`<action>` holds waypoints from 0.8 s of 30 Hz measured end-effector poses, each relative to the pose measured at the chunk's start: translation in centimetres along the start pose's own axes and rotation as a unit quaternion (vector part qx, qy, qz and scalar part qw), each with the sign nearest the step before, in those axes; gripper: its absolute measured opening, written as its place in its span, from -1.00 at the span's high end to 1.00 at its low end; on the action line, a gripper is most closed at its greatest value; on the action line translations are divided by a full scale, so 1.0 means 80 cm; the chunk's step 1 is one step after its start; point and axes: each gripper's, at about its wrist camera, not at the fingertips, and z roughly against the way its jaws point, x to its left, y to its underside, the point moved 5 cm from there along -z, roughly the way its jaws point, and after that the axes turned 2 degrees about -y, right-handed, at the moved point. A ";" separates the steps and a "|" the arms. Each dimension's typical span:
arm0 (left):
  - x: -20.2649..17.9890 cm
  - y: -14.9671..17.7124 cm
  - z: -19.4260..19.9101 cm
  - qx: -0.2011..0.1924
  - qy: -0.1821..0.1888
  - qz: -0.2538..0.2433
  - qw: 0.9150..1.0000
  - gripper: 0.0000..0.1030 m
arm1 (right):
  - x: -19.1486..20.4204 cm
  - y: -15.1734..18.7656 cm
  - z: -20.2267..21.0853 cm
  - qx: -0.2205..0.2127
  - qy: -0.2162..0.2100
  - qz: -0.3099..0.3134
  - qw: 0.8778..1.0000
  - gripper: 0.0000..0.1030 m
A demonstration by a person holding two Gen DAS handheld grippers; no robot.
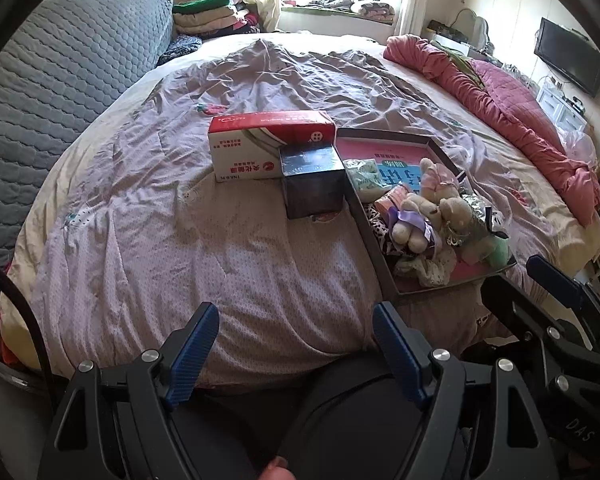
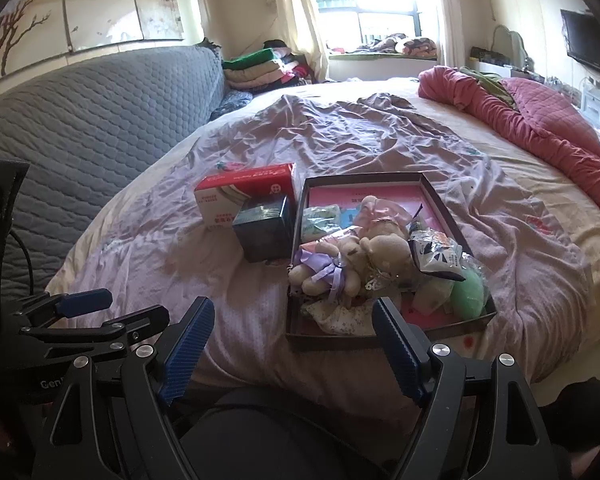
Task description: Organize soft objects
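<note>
A shallow dark tray [image 1: 370, 232] [image 2: 296, 264] with a pink bottom lies on the bed. In it are small plush bears [image 1: 416, 216] [image 2: 356, 264], one with a purple bow, a green soft ball [image 2: 466, 294], a silver snack packet [image 2: 436, 258] and a pale green packet [image 1: 362, 174] [image 2: 318, 222]. My left gripper [image 1: 296, 356] is open and empty at the bed's near edge, left of the tray. My right gripper [image 2: 294, 350] is open and empty just in front of the tray's near rim.
A red-and-white carton [image 1: 260, 142] [image 2: 244, 196] and a dark cube box [image 1: 314, 182] [image 2: 264, 226] stand left of the tray. A rolled pink quilt [image 1: 520, 120] [image 2: 540, 128] lies at the right. A grey padded headboard [image 1: 60, 92] is at the left.
</note>
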 end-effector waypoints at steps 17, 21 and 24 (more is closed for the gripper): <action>-0.002 0.003 -0.001 0.003 0.000 -0.005 1.000 -0.52 | -0.002 -0.002 0.003 -0.002 0.001 -0.003 1.000 -0.60; -0.002 0.003 -0.003 0.006 -0.001 -0.007 1.000 -0.52 | -0.002 -0.001 0.003 -0.001 0.000 -0.004 1.000 -0.60; -0.002 0.004 -0.004 0.008 -0.001 -0.008 1.000 -0.52 | -0.002 -0.001 0.002 0.001 0.000 -0.005 1.000 -0.60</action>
